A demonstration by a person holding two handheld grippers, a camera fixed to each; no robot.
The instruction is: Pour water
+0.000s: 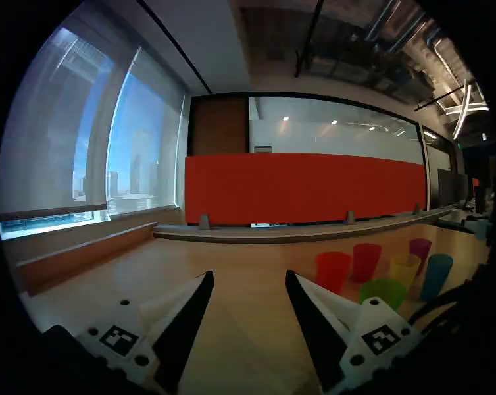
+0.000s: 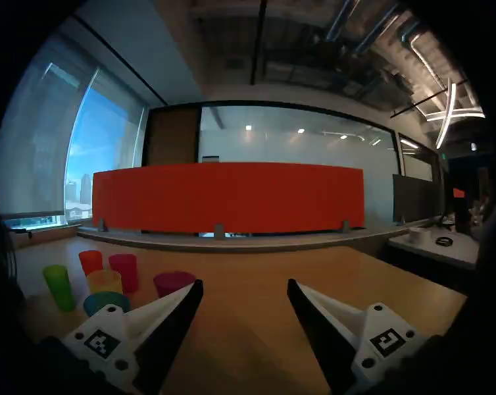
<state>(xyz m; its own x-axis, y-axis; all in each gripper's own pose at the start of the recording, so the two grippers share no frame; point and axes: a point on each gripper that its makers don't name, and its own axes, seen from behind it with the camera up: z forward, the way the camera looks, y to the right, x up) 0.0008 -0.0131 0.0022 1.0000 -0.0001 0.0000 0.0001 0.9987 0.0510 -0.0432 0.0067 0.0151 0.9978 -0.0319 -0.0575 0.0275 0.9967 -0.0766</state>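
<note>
cups (image 1: pixel 366 262), six colours of plastic, upright, clustered on table (image 1: pixel 202 253); left gripper (image 1: pixel 248 276) and right gripper (image 2: pixel 245 284) splayed, empty

- The table (image 1: pixel 248 263) is light wood with a smooth, bare top, seen in both the left and right gripper views.
- Six plastic cups stand upright in a loose cluster on it, mouths up.
- The orange cup (image 1: pixel 332 270) and red cup (image 1: pixel 366 260) stand side by side, close together.
- The yellow cup (image 1: pixel 404 268) stands just beside the teal cup (image 1: pixel 436 275).
- The purple cup (image 1: pixel 420 250) stands behind the yellow one.
- The green cup (image 1: pixel 383 291) stands at the group's edge.
- What the cups contain cannot be told.
- A red divider panel (image 1: pixel 300 187) stands on small grey feet along the table's far edge.
</note>
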